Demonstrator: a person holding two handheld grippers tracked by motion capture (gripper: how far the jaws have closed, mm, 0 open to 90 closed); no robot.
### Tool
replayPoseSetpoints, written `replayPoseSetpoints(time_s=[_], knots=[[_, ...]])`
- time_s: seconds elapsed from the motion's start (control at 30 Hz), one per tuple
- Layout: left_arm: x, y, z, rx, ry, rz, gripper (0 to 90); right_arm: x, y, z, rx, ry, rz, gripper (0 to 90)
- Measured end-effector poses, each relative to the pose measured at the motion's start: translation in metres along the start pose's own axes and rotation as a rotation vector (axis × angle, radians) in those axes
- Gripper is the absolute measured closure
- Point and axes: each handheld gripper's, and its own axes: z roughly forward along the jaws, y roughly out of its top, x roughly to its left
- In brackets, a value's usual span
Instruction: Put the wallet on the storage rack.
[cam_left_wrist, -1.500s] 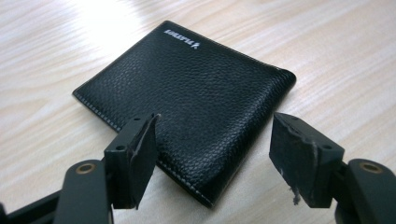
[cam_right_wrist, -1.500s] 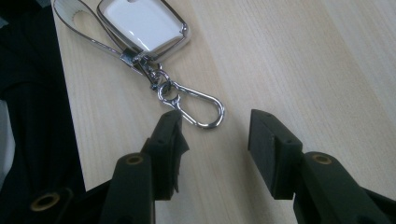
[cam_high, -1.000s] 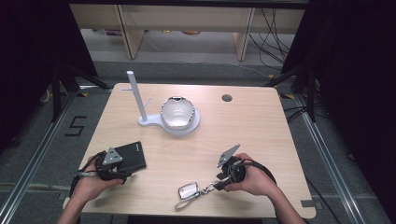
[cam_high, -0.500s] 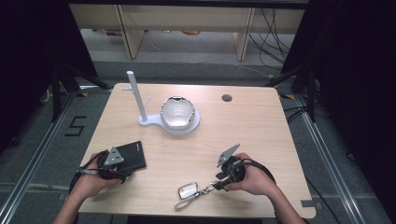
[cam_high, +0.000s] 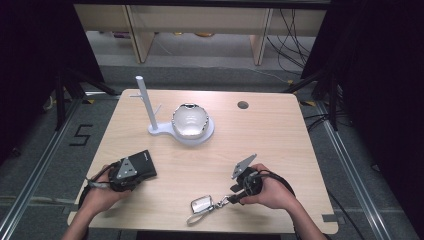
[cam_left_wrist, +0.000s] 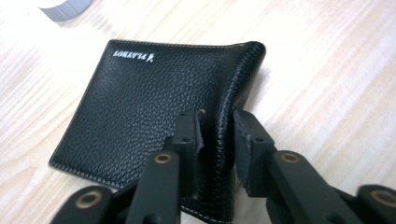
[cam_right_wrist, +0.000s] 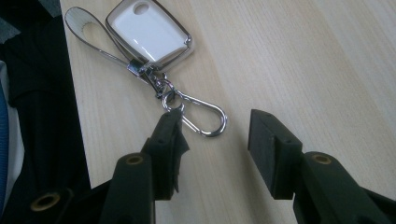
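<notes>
Pale wood table (cam_high: 280, 135) — left gripper (cam_left_wrist: 217, 130) just closed, pinching wallet (cam_left_wrist: 154, 93); right gripper (cam_right_wrist: 215, 128) open.

Wallet (cam_high: 141, 163) lies on the surface (cam_high: 280, 130) at the near left corner, with the left tool (cam_high: 131, 175) right over its near edge, jaws just now closing on either side of the wallet's folded spine. Across the near side, well apart to the right, sits the right tool (cam_high: 232, 198). Just left of it lies the key fob (cam_high: 202, 204), close to the near edge, its clip (cam_right_wrist: 203, 119) lying between that tool's spread jaws, touching the left one. Farther back, left of centre, the stand (cam_high: 146, 104) rises upright, with the bowl (cam_high: 190, 120) just beside it on the right. Behind and right of the bowl, near the far edge, there's the hole (cam_high: 243, 105).
</notes>
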Motion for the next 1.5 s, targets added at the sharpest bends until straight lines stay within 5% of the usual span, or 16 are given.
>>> replayPoseSetpoints(time_s=[0.4,0.6,0.87,1.27,1.5], knots=[[0.003,0.015,-0.008,-0.008,0.032,0.007,81.8,-0.001,0.001,-0.009,-0.020,-0.019,-0.005,56.2],[0.013,0.028,-0.028,-0.041,0.043,-0.037,82.2,-0.001,0.006,-0.014,-0.025,-0.028,-0.014,56.3],[0.017,0.052,-0.053,-0.097,-0.045,-0.027,82.3,0.001,0.029,-0.030,-0.055,-0.051,-0.092,56.2],[-0.015,0.094,-0.065,-0.147,-0.193,-0.021,82.1,0.007,0.058,-0.043,-0.059,-0.076,-0.177,52.8],[-0.035,0.120,-0.060,-0.137,-0.271,0.060,82.1,0.009,0.070,-0.045,-0.062,-0.085,-0.221,50.2]])
